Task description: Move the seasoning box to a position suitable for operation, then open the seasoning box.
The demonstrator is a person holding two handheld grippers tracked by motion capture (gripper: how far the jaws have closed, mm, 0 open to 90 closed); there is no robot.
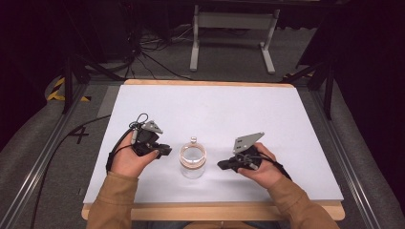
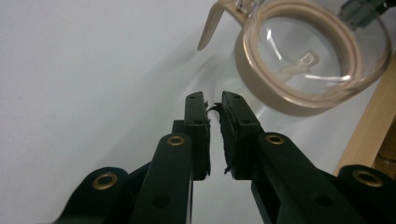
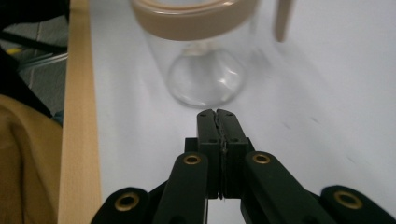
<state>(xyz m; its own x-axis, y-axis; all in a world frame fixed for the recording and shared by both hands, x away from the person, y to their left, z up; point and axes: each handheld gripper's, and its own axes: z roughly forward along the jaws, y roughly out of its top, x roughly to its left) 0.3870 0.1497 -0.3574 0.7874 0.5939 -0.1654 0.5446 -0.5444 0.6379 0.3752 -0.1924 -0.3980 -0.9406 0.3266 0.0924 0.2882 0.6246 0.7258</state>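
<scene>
A glass jar (image 1: 193, 162) stands upright on the white table (image 1: 267, 119), low in the middle of the high view, between the two grippers. It is clear and looks empty. A tan band goes round its open top, and a small tan flap or lid piece sticks out from the rim on the far side.

Glass is hard and smooth, so the jar will probably not bend when squeezed, but it could slip, and it could break if it falls or gets knocked. It looks light with nothing in it. The best place to hold is likely the tan band at the rim, since that looks less slippery than the bare glass. The round body looks too wide for the jaws.

The left gripper (image 2: 213, 105) has its jaws almost together, with just a thin gap, and nothing between them. In the left gripper view the jar (image 2: 308, 60) is in the upper right of the frame, a little beyond the jaw tips and not touching them.

The right gripper (image 3: 216, 114) has its jaws pressed flat together and holds nothing. In the right gripper view the jar (image 3: 201, 60) is at the top middle of the frame, just past the jaw tips, with a strip of table showing in between.
</scene>
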